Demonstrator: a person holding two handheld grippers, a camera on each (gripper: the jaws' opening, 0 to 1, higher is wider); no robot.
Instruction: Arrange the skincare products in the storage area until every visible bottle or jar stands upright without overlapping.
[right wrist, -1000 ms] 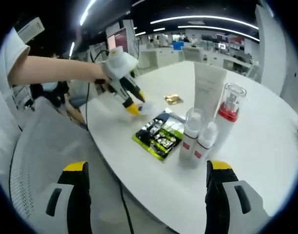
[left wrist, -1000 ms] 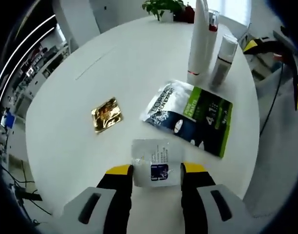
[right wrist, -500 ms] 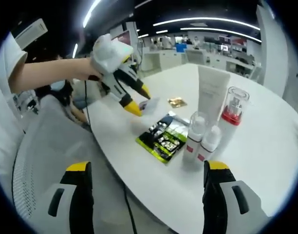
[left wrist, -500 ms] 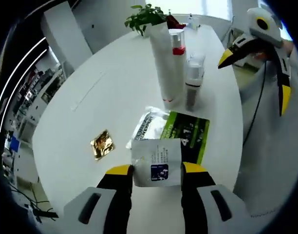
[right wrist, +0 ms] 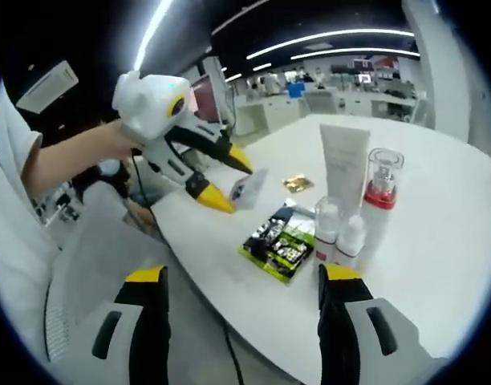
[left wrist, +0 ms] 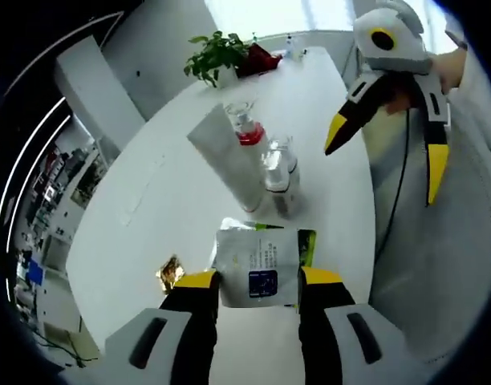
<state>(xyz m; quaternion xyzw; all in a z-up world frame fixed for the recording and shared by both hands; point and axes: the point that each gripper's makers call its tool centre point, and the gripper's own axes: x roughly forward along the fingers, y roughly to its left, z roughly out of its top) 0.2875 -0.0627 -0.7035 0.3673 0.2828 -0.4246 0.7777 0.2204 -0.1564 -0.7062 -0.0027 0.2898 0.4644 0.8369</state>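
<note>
A white sachet (left wrist: 257, 268) is pinched between the jaws of the left gripper (left wrist: 259, 282) and held above the table (left wrist: 165, 184); the right gripper (right wrist: 241, 277) hangs spread, empty. The sachet is best set down flat, clear of the upright bottles (left wrist: 279, 172) at twelve o'clock and the green packet (right wrist: 282, 238).

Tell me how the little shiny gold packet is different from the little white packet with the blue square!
The small shiny gold packet lies flat on the white round table; the small white packet with the blue square is pinched in the left gripper, lifted off the table. The gold packet is glossy all over; the white packet is pale with small print. Nothing touches the gold packet. Both are small, flat sachets.
</note>
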